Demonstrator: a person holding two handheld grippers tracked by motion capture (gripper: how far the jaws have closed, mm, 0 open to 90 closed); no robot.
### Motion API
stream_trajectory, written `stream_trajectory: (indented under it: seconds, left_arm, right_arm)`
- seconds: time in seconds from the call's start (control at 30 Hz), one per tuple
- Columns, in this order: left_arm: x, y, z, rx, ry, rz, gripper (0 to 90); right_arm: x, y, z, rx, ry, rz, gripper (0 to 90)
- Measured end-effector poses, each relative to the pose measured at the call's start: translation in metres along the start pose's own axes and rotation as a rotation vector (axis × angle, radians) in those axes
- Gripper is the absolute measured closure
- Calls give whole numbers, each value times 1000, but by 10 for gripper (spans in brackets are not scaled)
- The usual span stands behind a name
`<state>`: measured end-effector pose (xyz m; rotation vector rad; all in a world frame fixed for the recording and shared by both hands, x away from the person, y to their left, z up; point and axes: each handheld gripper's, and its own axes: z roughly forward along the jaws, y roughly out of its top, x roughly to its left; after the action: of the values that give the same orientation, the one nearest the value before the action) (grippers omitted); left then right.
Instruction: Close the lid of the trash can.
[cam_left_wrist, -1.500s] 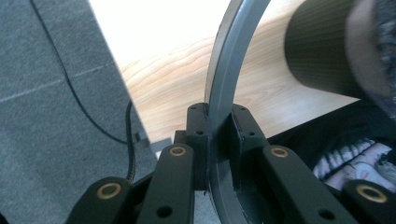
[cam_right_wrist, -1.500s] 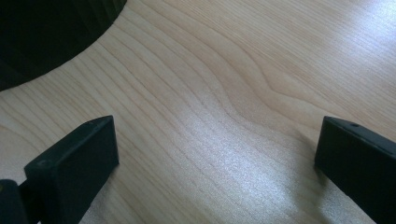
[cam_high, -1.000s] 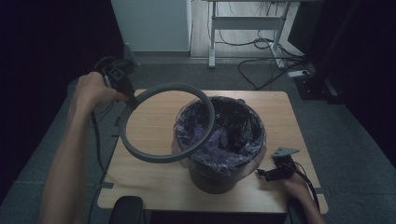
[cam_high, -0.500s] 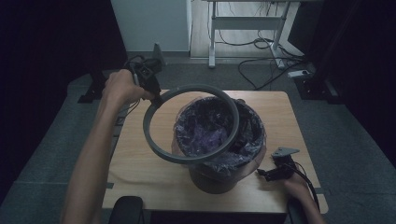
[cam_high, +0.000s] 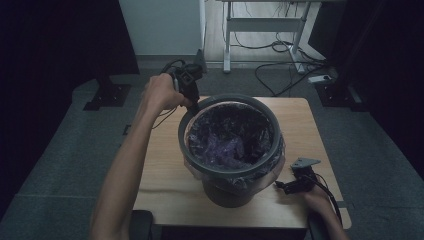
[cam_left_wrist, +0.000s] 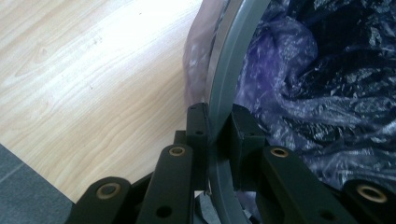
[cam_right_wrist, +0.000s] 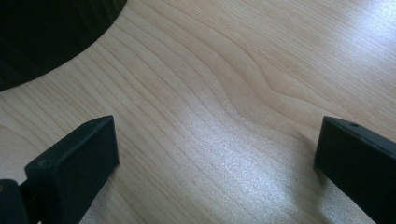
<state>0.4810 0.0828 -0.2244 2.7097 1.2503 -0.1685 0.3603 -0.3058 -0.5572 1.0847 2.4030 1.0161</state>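
Grey ring had moved from off the bin's left side to sitting over the rim, pinched by the left gripper; seating it looked nearly done. Bin held a purple liner (nothing else visible inside). Right gripper rested wide apart on the table.

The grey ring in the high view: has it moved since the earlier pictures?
Yes. The grey ring moved right, from beside the bin to over its rim, gripped by the left gripper.
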Motion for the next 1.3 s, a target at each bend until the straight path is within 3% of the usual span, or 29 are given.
stream_trajectory:
  seconds: [0.27, 0.63, 0.73, 0.8, 1.0, 1.13, 1.17, 1.3]
  left_arm:
    - [-10, 13, 10, 13, 22, 16, 799]
    - [-12, 17, 18, 19, 54, 43, 780]
    - [-11, 18, 19, -4, 45, 64, 730]
    - [-9, 18, 19, -7, 27, 56, 609]
    - [-5, 11, 14, -34, 11, 68, 532]
    - [1, 4, 5, -88, 20, 67, 574]
    - [2, 3, 4, -95, 3, 68, 590]
    - [-1, 3, 8, -92, -32, 97, 754]
  right_arm:
    - [0, 0, 0, 0, 0, 0, 0]
    - [0, 0, 0, 0, 0, 0, 0]
    - [0, 0, 0, 0, 0, 0, 0]
    - [0, 0, 0, 0, 0, -1, 0]
    - [0, 0, 0, 0, 0, 0, 0]
    - [0, 0, 0, 0, 0, -1, 0]
    - [0, 0, 0, 0, 0, 0, 0]
    - [0, 0, 0, 0, 0, -1, 0]
